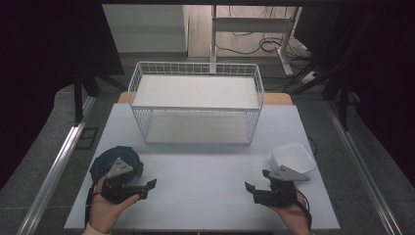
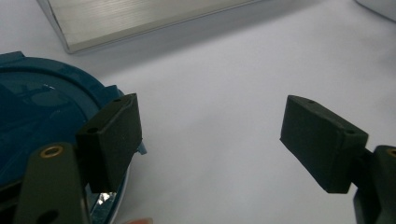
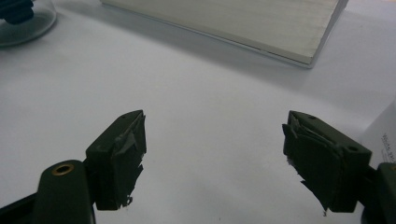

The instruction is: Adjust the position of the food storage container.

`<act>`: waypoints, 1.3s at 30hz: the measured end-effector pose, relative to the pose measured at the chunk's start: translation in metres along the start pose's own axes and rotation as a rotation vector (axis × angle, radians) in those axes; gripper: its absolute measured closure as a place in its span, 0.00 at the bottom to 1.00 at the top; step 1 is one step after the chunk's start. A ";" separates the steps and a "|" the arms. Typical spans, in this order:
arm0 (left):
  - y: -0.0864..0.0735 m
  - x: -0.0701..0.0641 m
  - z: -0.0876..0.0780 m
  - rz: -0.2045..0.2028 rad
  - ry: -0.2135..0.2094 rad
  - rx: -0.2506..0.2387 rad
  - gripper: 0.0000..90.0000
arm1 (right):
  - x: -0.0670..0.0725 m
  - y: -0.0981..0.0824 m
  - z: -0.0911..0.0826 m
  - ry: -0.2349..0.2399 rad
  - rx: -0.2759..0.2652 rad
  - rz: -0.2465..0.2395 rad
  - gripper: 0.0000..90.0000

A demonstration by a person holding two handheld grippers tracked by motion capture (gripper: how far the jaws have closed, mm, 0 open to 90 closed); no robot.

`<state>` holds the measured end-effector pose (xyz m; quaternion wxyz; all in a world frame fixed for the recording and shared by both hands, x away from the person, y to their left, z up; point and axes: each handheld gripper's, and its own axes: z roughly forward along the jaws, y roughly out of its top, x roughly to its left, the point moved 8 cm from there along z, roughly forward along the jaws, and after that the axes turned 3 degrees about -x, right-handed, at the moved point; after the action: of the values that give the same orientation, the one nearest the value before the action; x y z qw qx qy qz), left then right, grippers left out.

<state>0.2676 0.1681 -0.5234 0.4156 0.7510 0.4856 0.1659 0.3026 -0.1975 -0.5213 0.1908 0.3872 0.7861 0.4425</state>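
High view: the left gripper (image 1: 150,189) sits low over the white table (image 1: 205,166) in front of the wire basket (image 1: 195,102), at its left front corner side, jaws spread wide with nothing between them. The right gripper (image 1: 250,190) mirrors it in front of the basket's right end, jaws likewise parted and empty. The two tools point toward each other, well apart, with bare tabletop between them and between them and the basket's front wall.

Left gripper view: the left gripper (image 2: 210,144) shows both pads intact; bare table lies between them. The teal round dish (image 2: 42,116) lies just beside and partly behind one pad; whether pad and dish touch cannot be told. In the high view the teal round dish (image 1: 110,161) lies in front of the basket's left end, near the table's left edge, partly covered by the tool's grey plate. It is glossy, dark blue-green, with a raised rim.

Right gripper view: the right gripper (image 3: 212,158) has worn, torn pad facings. The white square container (image 1: 293,157) stands in front of the basket's right end, close to the table's right edge, just behind the right tool. It is pale, with rounded corners.
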 end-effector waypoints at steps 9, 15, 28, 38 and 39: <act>0.001 0.002 -0.006 -0.004 -0.001 -0.018 0.22 | 0.000 -0.007 0.008 0.000 0.018 0.006 0.23; -0.002 0.002 -0.014 0.004 0.008 -0.028 0.22 | 0.001 -0.002 0.006 -0.004 0.000 0.026 0.23; 0.000 0.006 -0.013 -0.009 0.018 -0.024 0.22 | 0.000 -0.002 0.002 -0.001 -0.006 0.049 0.23; 0.013 0.012 -0.033 0.035 0.060 0.003 0.21 | 0.001 -0.001 -0.009 -0.023 -0.031 0.058 0.23; 0.013 0.012 -0.033 0.035 0.060 0.003 0.21 | 0.001 -0.001 -0.009 -0.023 -0.031 0.058 0.23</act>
<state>0.2590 0.1912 -0.4947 0.3967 0.7545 0.4851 0.1950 0.2958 -0.2022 -0.5173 0.1927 0.4121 0.7653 0.4554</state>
